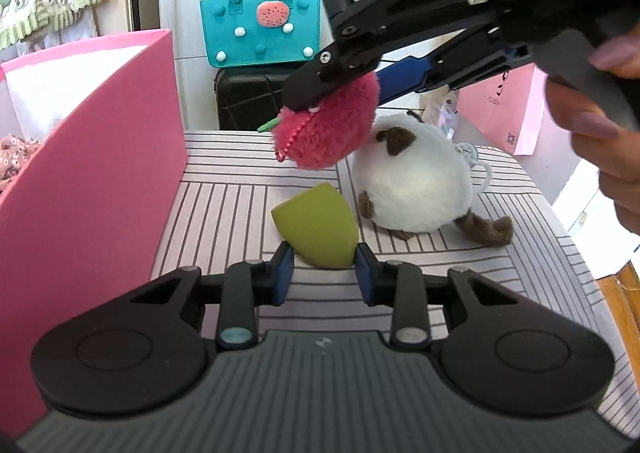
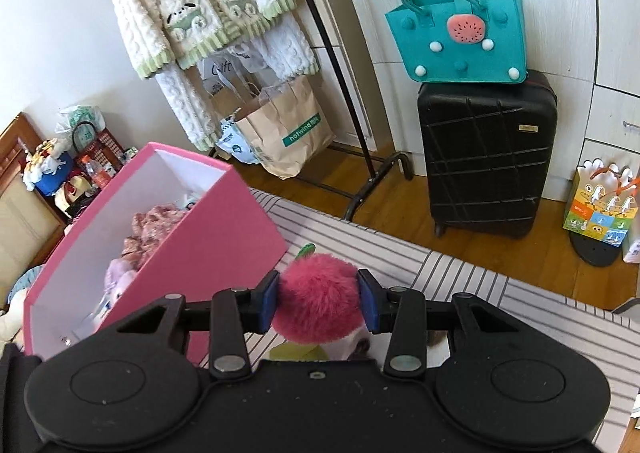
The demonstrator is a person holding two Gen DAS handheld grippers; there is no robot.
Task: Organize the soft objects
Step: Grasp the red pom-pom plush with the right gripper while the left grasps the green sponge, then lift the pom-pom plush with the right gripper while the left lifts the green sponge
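Gripping pink plush, right claw clamped, green stem toward pink box; left claw apart around green sponge.

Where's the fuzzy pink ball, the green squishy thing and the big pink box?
fuzzy pink ball [image 2: 318,297]: right wrist view, middle of its fur between the tongs.
green squishy thing [image 1: 318,223]: left wrist view, middle of its smooth side.
big pink box [image 2: 218,229]: right wrist view, its outer pink wall.

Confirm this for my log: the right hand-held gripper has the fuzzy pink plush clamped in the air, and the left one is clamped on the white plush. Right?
Not quite. The left hand-held gripper is open around the green sponge, not the white plush, per the left wrist view. The right hand-held gripper does clamp the pink plush in the air.
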